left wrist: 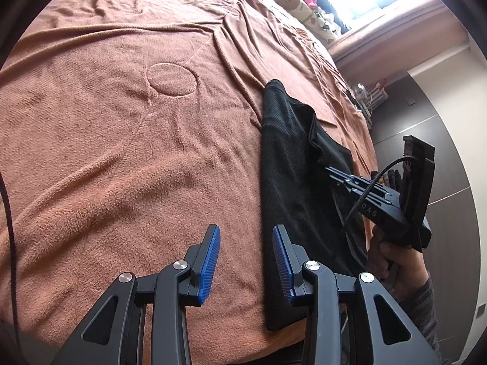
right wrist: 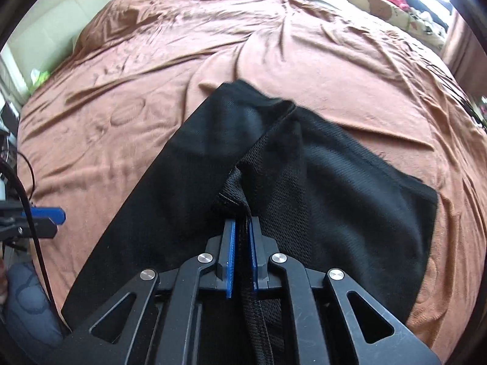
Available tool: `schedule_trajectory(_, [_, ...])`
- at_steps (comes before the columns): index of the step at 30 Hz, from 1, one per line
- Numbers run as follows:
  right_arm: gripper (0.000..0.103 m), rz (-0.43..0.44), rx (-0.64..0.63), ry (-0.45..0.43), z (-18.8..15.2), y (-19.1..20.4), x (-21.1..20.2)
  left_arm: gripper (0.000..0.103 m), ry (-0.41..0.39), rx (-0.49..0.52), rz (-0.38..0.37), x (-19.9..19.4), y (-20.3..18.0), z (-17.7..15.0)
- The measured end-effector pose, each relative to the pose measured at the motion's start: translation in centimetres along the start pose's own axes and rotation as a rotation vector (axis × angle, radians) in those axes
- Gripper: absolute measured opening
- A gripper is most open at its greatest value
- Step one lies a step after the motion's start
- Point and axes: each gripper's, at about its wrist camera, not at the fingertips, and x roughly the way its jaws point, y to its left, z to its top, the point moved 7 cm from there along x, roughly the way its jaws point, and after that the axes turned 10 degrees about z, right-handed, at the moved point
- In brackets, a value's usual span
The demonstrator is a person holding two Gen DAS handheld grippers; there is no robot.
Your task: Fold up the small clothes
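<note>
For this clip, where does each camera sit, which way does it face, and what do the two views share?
Left wrist: on the left gripper, open above the brown blanket, looking down the bed; the person's hand shows at right.
Right wrist: on the right gripper, looking down at the black garment it pinches.
Shared: garment, blanket, and each other's gripper.

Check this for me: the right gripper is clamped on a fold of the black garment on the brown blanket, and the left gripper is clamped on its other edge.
The left gripper holds nothing: the left wrist view shows its jaws open above the brown blanket. The right gripper is clamped on the black garment.
</note>
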Motion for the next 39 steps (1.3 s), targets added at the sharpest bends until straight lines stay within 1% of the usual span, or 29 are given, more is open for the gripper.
schedule_trajectory(6, [0.005, 0.012, 0.163, -0.12, -0.5, -3.8, -3.9, 0.038, 0.012, 0.007, 0.008, 0.3, -0.2, 0.0])
schedule_trajectory(9, [0.005, -0.029, 0.242, -0.149, -1.2, -5.6, -5.0, 0.038, 0.016, 0.008, 0.013, 0.5, -0.3, 0.1])
schedule_trajectory(11, [0.006, -0.055, 0.318, -0.15, -2.0, -7.3, -5.3, 0.038, 0.026, 0.01, 0.017, 0.7, -0.4, 0.3])
schedule_trajectory(14, [0.009, -0.031, 0.389, -0.161, -2.7, -8.3, -5.6, 0.038, 0.039, 0.028, 0.03, 0.9, -0.7, 0.5])
schedule_trajectory(17, [0.01, -0.04, 0.409, -0.171, -3.5, -8.6, -6.0, 0.038, 0.029, 0.053, 0.042, 0.7, -1.1, 1.5])
schedule_trajectory(19, [0.012, -0.001, 0.433, -0.177, -3.8, -8.8, -6.2, 0.038, 0.009, 0.061, 0.042, 0.3, -1.5, 2.6])
schedule_trajectory(20, [0.015, 0.006, 0.439, -0.181, -3.9, -8.8, -6.3, 0.038, -0.003, 0.067, 0.044, 0.1, -1.8, 3.3])
schedule_trajectory(22, [0.019, -0.009, 0.44, -0.187, -4.1, -9.6, -7.2, 0.038, -0.02, 0.084, 0.051, -0.1, -2.3, 4.6])
schedule_trajectory(24, [0.022, -0.002, 0.446, -0.194, -4.2, -10.1, -7.7, 0.038, -0.031, 0.104, 0.058, -0.2, -3.0, 5.9])
schedule_trajectory(25, [0.027, 0.006, 0.45, -0.197, -4.3, -10.3, -7.9, 0.038, -0.036, 0.117, 0.064, -0.1, -3.5, 6.5])
schedule_trajectory(26, [0.037, 0.009, 0.452, -0.2, -4.4, -10.3, -8.0, 0.038, -0.039, 0.13, 0.07, 0.1, -3.9, 7.2])
schedule_trajectory(27, [0.042, 0.009, 0.451, -0.207, -4.5, -10.3, -8.3, 0.038, -0.041, 0.142, 0.078, 0.3, -4.2, 7.9])
schedule_trajectory(28, [0.052, 0.006, 0.448, -0.213, -4.6, -10.4, -8.5, 0.038, -0.041, 0.153, 0.084, 0.5, -4.5, 8.5])
schedule_trajectory(29, [0.055, 0.002, 0.443, -0.22, -4.8, -10.3, -8.9, 0.038, -0.04, 0.16, 0.089, 0.7, -4.7, 9.1])
schedule_trajectory(32, [0.055, 0.001, 0.433, -0.225, -5.4, -10.0, -9.5, 0.038, -0.047, 0.187, 0.1, 1.5, -5.8, 10.9])
schedule_trajectory(35, [0.055, -0.024, 0.424, -0.214, -6.2, -9.9, -10.0, 0.038, -0.05, 0.213, 0.11, 2.5, -6.8, 12.4])
schedule_trajectory(39, [0.055, -0.022, 0.431, -0.207, -7.2, -9.9, -10.6, 0.038, -0.049, 0.226, 0.121, 4.1, -7.8, 14.3])
